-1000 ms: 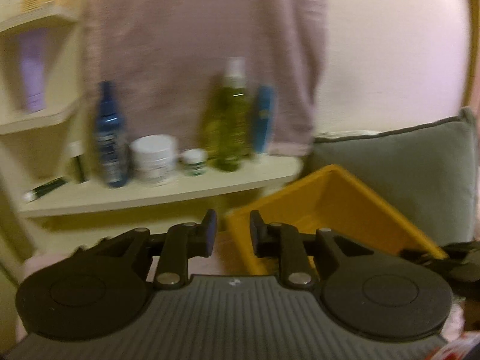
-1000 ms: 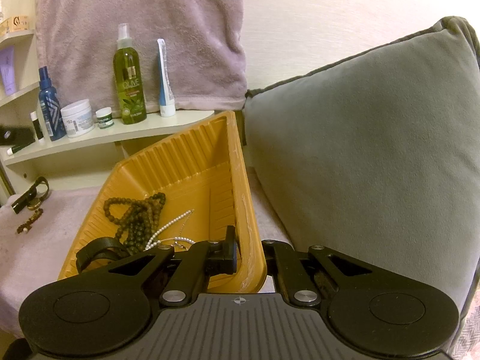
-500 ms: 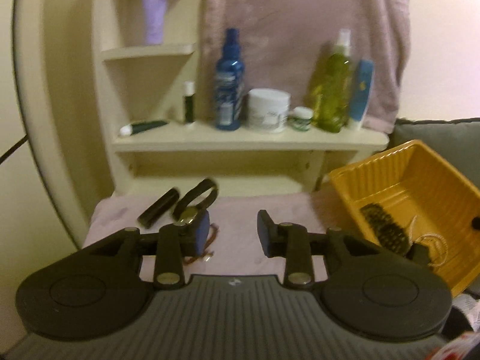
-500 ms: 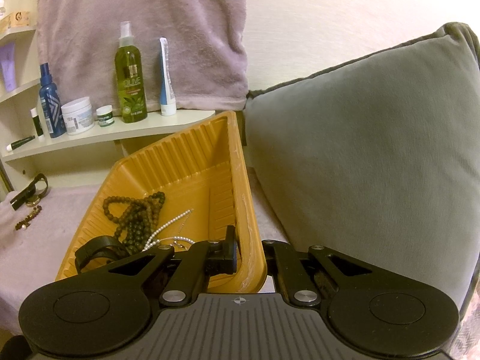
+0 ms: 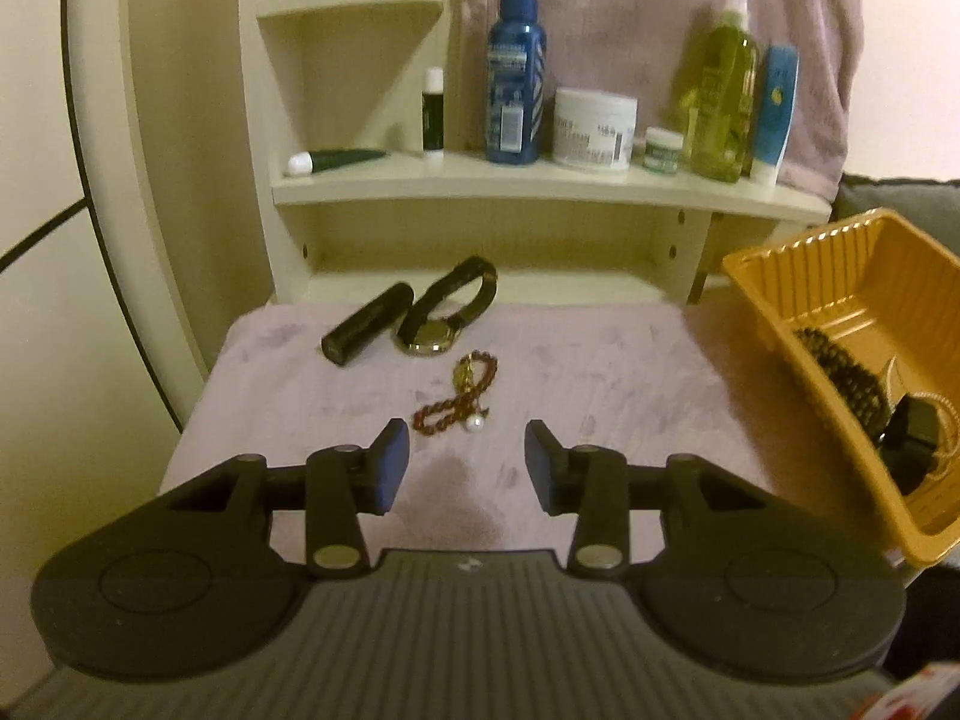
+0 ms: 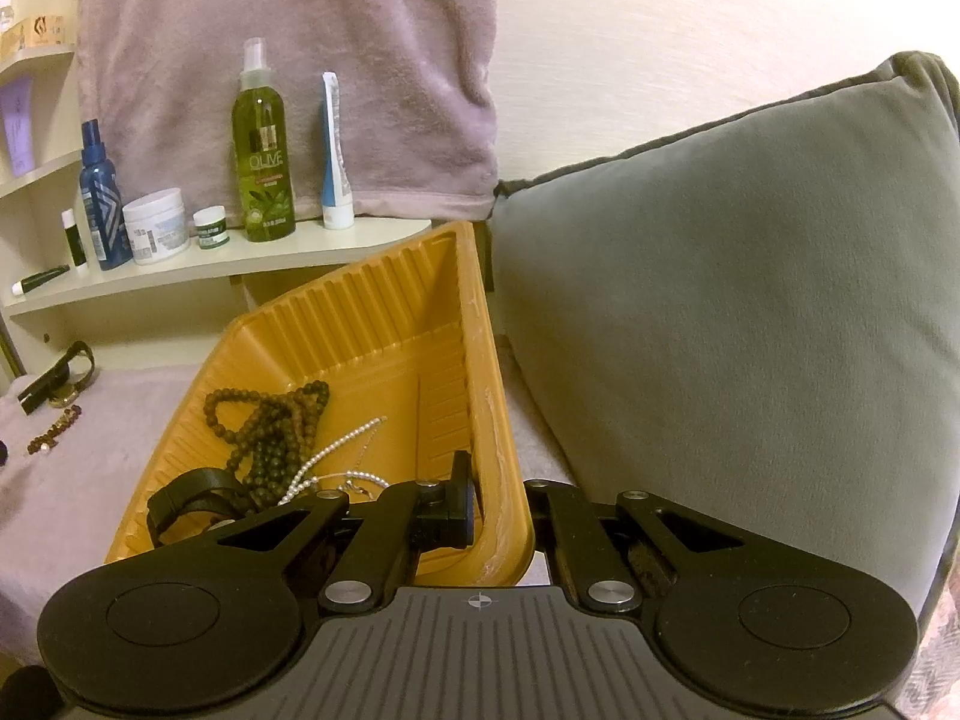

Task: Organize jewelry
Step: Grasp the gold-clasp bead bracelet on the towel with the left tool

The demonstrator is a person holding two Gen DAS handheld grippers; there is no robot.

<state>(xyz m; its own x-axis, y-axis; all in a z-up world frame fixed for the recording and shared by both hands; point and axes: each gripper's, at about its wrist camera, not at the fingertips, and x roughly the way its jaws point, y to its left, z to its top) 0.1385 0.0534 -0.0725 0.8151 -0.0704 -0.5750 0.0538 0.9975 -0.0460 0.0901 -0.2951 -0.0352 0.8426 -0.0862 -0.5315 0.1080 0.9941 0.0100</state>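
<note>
Right gripper (image 6: 499, 516) clamped on the yellow tray (image 6: 384, 300) rim, apparently tilting it to receive; left gripper (image 5: 467, 457), jaws just opening and empty, faces the red bead bracelet (image 5: 457, 397) just ahead of its fingertips on the cloth (image 5: 600, 372).

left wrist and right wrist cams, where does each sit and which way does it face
Left wrist: on the left gripper, jaws open and just widened, nothing between them, looking down at the red bracelet and watch on the cloth.
Right wrist: on the right gripper, shut on the tray rim, facing the tilted tray and cushion.
Shared: tray, bracelet, watch, shelf bottles.
</note>
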